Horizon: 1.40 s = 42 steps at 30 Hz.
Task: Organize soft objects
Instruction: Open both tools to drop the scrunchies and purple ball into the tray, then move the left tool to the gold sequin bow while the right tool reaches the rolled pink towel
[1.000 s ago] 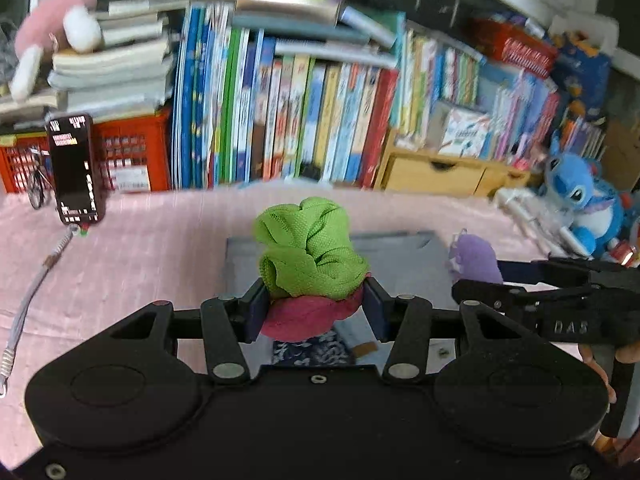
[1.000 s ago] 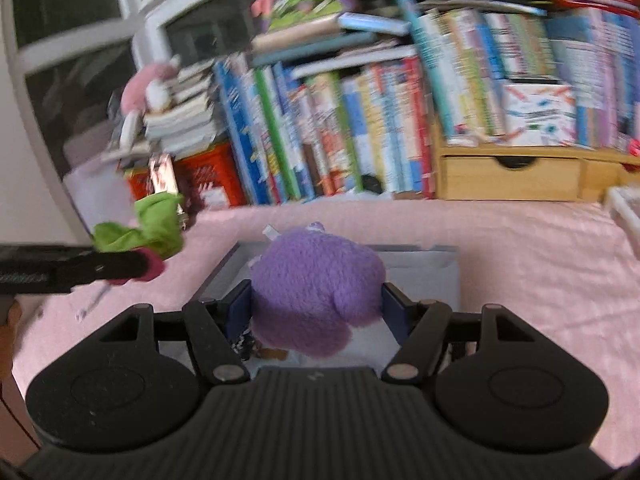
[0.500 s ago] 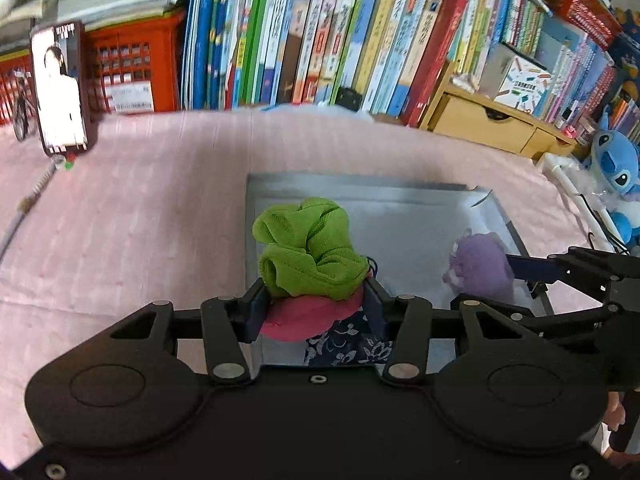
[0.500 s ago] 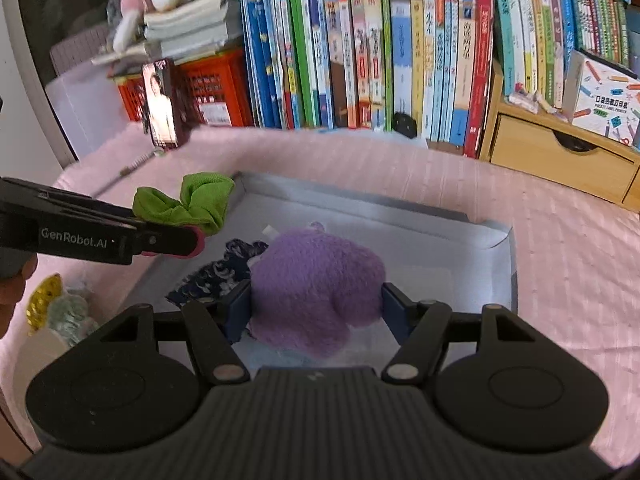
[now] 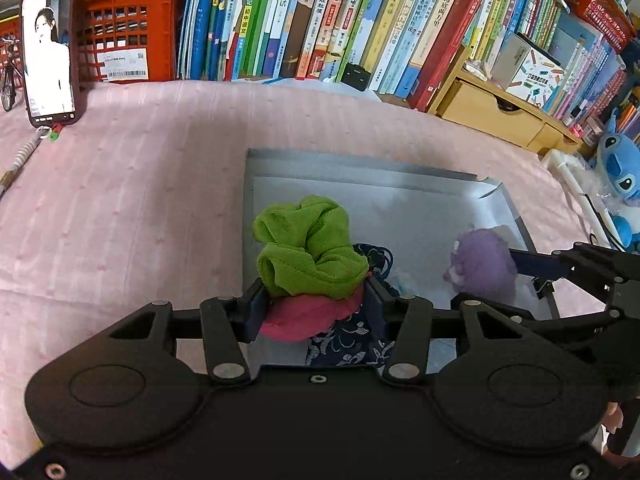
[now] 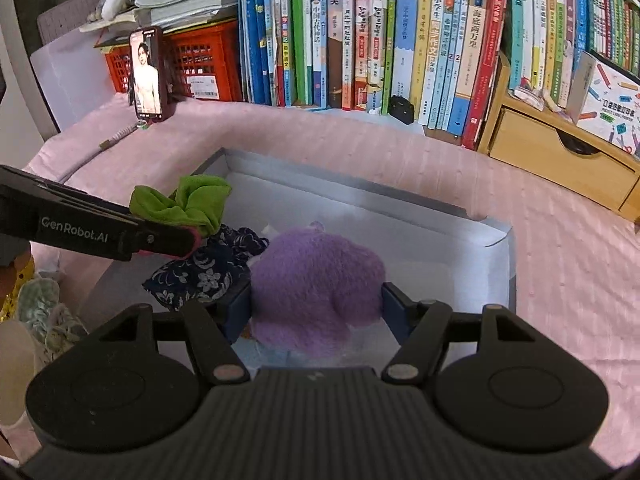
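Note:
My left gripper [image 5: 314, 304] is shut on a green and pink scrunchie [image 5: 310, 248], held over the near left part of a grey box [image 5: 360, 164]. From the right wrist view the same scrunchie [image 6: 188, 200] hangs at the tip of the left gripper [image 6: 176, 240]. A purple plush toy [image 6: 316, 284] sits squeezed between the pads of my right gripper [image 6: 316, 308], low over the box [image 6: 496, 236]. In the left wrist view that plush [image 5: 480, 264] shows at the right. A dark blue floral cloth [image 6: 208, 268] lies inside the box beneath the scrunchie.
The box rests on a pink bedspread [image 5: 140, 200]. Behind it stand a row of books [image 6: 360, 40], a red crate [image 6: 200, 64], a propped phone [image 6: 147, 74] and a wooden drawer unit [image 6: 560, 160]. A blue plush [image 5: 620, 172] sits at the far right.
Both grippers have tipped downward and sunk toward the grey box with their loads still held. The box now fills more of both views.

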{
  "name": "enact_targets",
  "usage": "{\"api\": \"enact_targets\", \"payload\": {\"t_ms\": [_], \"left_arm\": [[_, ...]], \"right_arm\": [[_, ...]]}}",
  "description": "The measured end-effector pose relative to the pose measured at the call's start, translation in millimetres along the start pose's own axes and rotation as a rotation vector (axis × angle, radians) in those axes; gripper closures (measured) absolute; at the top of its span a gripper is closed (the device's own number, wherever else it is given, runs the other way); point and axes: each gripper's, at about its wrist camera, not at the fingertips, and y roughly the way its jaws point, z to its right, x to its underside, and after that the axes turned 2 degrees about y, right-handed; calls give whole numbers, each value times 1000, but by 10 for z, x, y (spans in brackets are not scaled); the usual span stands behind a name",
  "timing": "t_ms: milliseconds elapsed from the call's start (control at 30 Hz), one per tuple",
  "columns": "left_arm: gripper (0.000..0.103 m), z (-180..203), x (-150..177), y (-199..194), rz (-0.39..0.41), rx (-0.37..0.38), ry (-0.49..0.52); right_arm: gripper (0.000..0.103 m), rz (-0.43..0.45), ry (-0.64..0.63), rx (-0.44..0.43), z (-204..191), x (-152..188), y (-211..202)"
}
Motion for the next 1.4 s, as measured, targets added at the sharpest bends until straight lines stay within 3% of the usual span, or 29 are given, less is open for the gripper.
{"api": "enact_targets", "payload": {"t_ms": [233,267,400,700,1033,1400], "left_arm": [[50,-31,-15,27,-8,15,-22],[48,-34,-14,16,-5,16,-23],[34,1,-5,-57,13,15,0],[24,172,35,-383,88,18,69],[21,195,219,-831,161,29,114],[17,-124,638,-1341,242,-3,112]], "right_arm": [[29,-19,-40,10,-73,-15,13],[23,-18,-42,13,-81,-17,12],[18,-13,-40,3,-86,-19,-3],[14,38,-27,-4,-55,-12,-213],[13,74,121,-21,224,69,-621],[13,64,326,-49,689,413,-1020]]}}
